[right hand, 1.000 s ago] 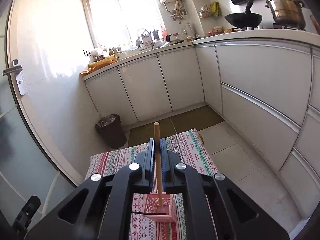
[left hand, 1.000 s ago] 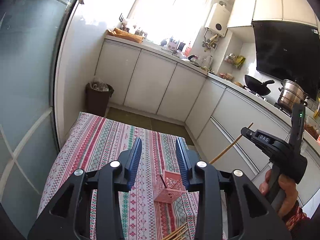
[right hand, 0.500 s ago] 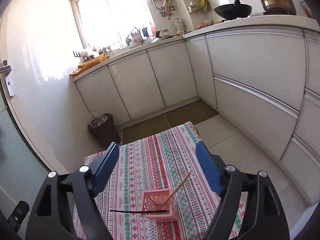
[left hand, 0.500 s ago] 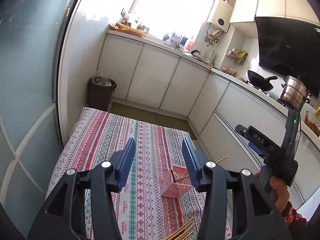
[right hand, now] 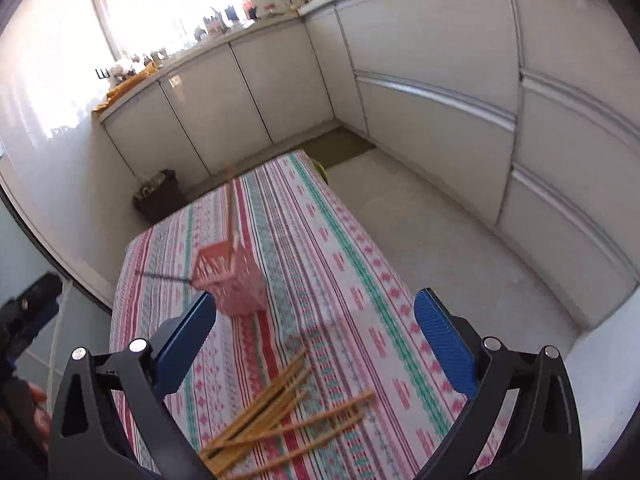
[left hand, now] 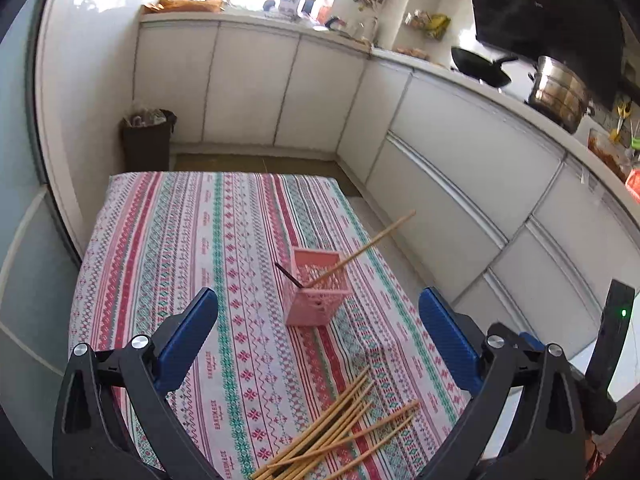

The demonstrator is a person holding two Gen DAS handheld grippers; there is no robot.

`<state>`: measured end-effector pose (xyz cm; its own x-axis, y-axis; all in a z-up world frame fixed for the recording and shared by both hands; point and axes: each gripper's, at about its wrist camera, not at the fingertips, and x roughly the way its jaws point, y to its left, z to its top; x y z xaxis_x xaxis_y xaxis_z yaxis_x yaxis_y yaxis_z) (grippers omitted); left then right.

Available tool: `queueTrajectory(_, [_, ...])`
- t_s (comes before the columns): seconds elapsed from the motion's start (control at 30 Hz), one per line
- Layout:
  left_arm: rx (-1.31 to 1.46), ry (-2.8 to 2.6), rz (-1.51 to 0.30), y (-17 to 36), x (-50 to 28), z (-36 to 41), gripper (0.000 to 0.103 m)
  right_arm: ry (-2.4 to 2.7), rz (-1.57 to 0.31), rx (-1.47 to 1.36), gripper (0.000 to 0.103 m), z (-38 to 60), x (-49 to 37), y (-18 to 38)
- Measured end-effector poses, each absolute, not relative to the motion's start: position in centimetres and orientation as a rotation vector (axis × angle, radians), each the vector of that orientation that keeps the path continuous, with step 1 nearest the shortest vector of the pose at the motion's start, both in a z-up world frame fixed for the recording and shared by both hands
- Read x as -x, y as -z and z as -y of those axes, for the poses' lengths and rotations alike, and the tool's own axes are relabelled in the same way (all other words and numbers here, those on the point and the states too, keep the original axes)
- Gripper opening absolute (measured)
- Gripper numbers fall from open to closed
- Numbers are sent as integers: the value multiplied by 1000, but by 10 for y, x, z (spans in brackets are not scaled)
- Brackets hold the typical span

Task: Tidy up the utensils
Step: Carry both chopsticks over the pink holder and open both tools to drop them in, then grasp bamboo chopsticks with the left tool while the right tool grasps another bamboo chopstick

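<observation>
Hovering wide over loose chopsticks, basket beyond

Spreading to their widest, the jaws of both tools are opening with nothing clamped between them. Nearest in the left wrist view, the left tool [left hand: 318, 334] frames the lower half of the frame, its blue pads [left hand: 186, 338] far apart above the striped tablecloth [left hand: 168, 240] that covers the bench. At the bottom centre, a loose heap of wooden chopsticks [left hand: 340, 432] lies fanned out flat on the cloth, between the two fingers as the camera sees them but untouched. At the lower right edge a dark handle with a green light [left hand: 612, 344] belongs to the other device.

In the right wrist view, which is blurred, the right tool [right hand: 314, 332] stands just as wide over the same pile [right hand: 280, 408] at the bottom centre.

Farther up, near the middle of the cloth, a pink lattice basket [left hand: 316, 290] stands upright. One wooden chopstick [left hand: 364, 246] leans out of it toward the upper right, and a thin dark stick [left hand: 288, 274] pokes out toward the upper left.

Beyond the far edge of the bench, a dark waste bin [left hand: 148, 140] sits on the floor at the left against white cabinets [left hand: 248, 88]. At the upper right, a black wok [left hand: 480, 66] and a steel pot [left hand: 558, 92] rest on the worktop.
</observation>
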<state>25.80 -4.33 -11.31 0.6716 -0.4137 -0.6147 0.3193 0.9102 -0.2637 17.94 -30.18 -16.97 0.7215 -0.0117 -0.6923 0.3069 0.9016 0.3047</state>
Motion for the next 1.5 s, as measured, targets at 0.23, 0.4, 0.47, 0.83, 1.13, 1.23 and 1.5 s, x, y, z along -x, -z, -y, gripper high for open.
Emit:
queueTrajectory(0.23, [-142,614,-1010,178,-280,128,96,196,-900,-545,97,319,-124,238])
queueTrajectory(0.4, [-220,713,-1222,229,-298,177,96,210,-926,-570,97,326,-123,247])
queueTrajectory(0.47, [-233,711,-1308,248,-311,192,96,213,-965,-590,97,330,-127,255])
queueTrajectory(0.83, [-363,662,-1507,313,-339,239,53,169,-1006,-681,97,342,-126,263])
queueTrajectory(1.13, [-392,631,-1513,328,-347,246,28,149,-1013,-701,97,344,-130,265])
queueTrajectory(1.23, [-372,618,-1518,330,-355,234,24,149,-1013,-694,97,343,-130,265])
queueTrajectory(1.5, [-393,589,-1508,330,-361,190,20,169,-1052,-692,97,340,-134,272])
